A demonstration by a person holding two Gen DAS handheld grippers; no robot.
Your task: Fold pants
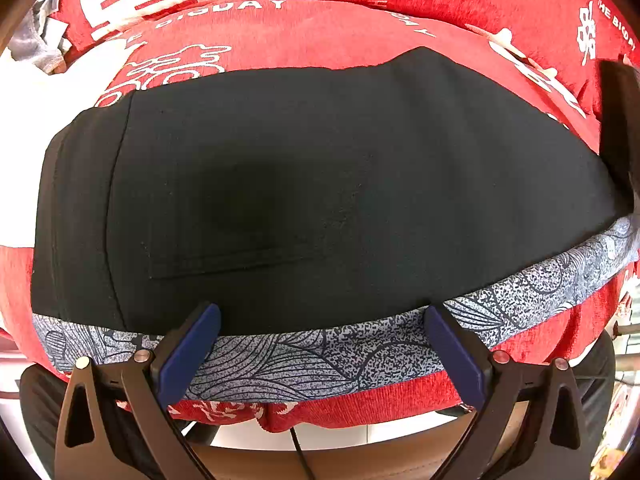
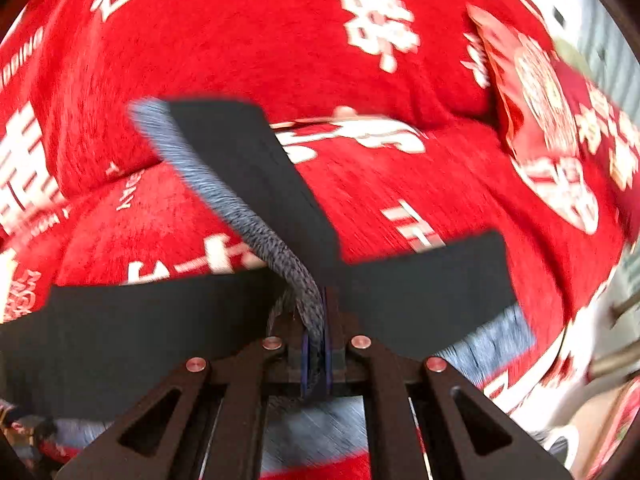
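Black pants [image 1: 304,184], smooth matte cloth with a grey patterned waistband [image 1: 320,356], lie flat on a plush red cover [image 1: 340,36] printed in white. Left gripper [image 1: 322,320] spread wide, holding nothing, blue pads at the waistband. Right gripper [image 2: 316,344] clenched on bunched waistband [image 2: 288,256]; view blurred.

One pair of black pants [image 1: 304,184] lies on one red cover [image 1: 360,40] printed with white characters. The pants carry one patterned grey-blue band [image 1: 320,356] along the near edge and one pocket seam [image 1: 224,264]. Two tongs are in view: the left tongs [image 1: 322,336] with two blue pads [image 1: 188,348], and the right tongs [image 2: 316,356], also with two pads, mostly hidden by cloth. One crumpled grey cloth [image 1: 36,44] sits at the far left.
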